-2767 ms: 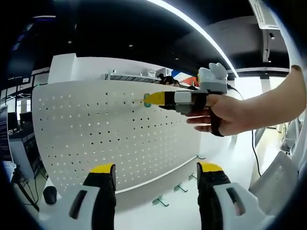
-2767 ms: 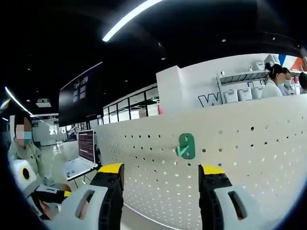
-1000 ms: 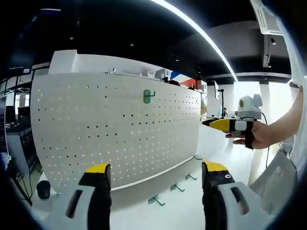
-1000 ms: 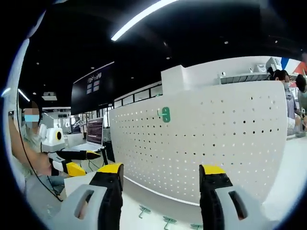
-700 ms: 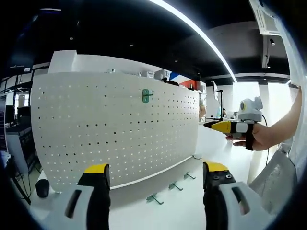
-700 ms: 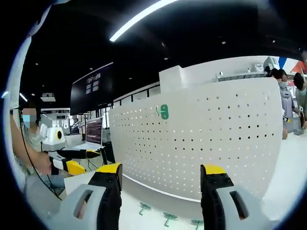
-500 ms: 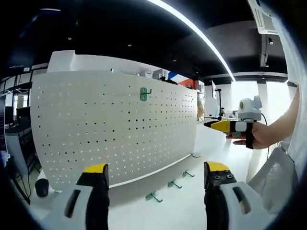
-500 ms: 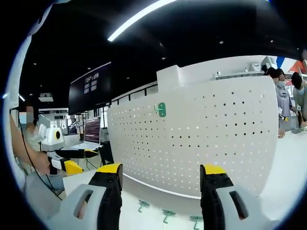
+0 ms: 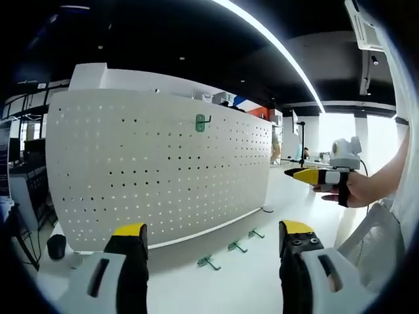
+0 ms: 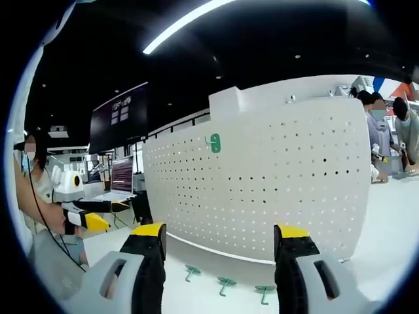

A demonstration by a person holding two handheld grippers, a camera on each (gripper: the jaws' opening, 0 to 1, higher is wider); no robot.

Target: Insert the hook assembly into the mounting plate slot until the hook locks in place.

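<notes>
A white perforated mounting plate (image 9: 157, 176) (image 10: 275, 183) stands upright on the white table. One green hook (image 9: 201, 122) (image 10: 214, 142) hangs in a hole near the plate's top edge. My left gripper (image 9: 208, 229) is open and holds nothing; it stands back from the plate. My right gripper (image 10: 219, 230) is open too and holds nothing. In the left gripper view the right gripper (image 9: 308, 175) is held in a hand at the right. In the right gripper view the left gripper (image 10: 91, 222) sits at the left.
Three spare green hooks (image 9: 232, 247) (image 10: 226, 283) lie on the white table (image 9: 222, 288) along the plate's foot. A dark mouse (image 9: 57, 246) lies at the plate's left end. A laptop (image 10: 119, 183) and a wall screen are beyond the plate, and people stand at the far right (image 10: 386, 131).
Both grippers have drawn back from the plate since the right one stood up against the hung hook. The hook stays on the plate. The hooks on the table have come into sight.
</notes>
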